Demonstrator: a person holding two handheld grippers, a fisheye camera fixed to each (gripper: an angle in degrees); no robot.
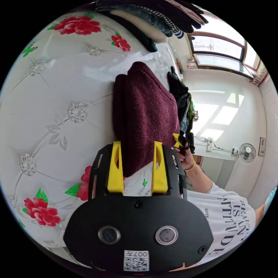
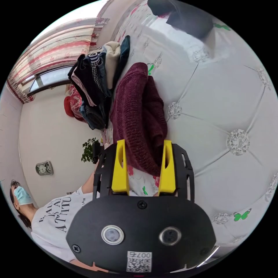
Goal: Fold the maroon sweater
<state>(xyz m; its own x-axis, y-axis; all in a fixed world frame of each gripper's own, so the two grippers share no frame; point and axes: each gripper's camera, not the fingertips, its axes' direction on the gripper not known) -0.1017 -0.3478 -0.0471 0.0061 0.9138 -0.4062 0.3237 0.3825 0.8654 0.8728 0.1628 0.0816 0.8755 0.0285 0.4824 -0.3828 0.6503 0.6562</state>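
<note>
The maroon sweater (image 1: pixel 144 110) lies folded in a thick bundle on a white quilted bed cover (image 1: pixel 58 115) printed with red flowers. My left gripper (image 1: pixel 137 144) is open, its yellow jaws set wide on either side of the bundle's near edge. In the same view a hand holds the right gripper (image 1: pixel 179 142) just beyond the sweater's far side. In the right gripper view the sweater (image 2: pixel 139 115) shows from the opposite end. My right gripper (image 2: pixel 144 142) is open too, its jaws straddling that end, with bed cover (image 2: pixel 226 110) visible between them near the base.
A stack of folded clothes (image 1: pixel 150 23) (image 2: pixel 95 81) sits on the bed beyond the sweater. Dark garments (image 1: pixel 181 95) are heaped at the bed's edge, and a dark item (image 2: pixel 188 17) lies further off. The person in a white T-shirt (image 1: pixel 226 214) stands alongside. A fan (image 1: pixel 247 152) stands by the wall.
</note>
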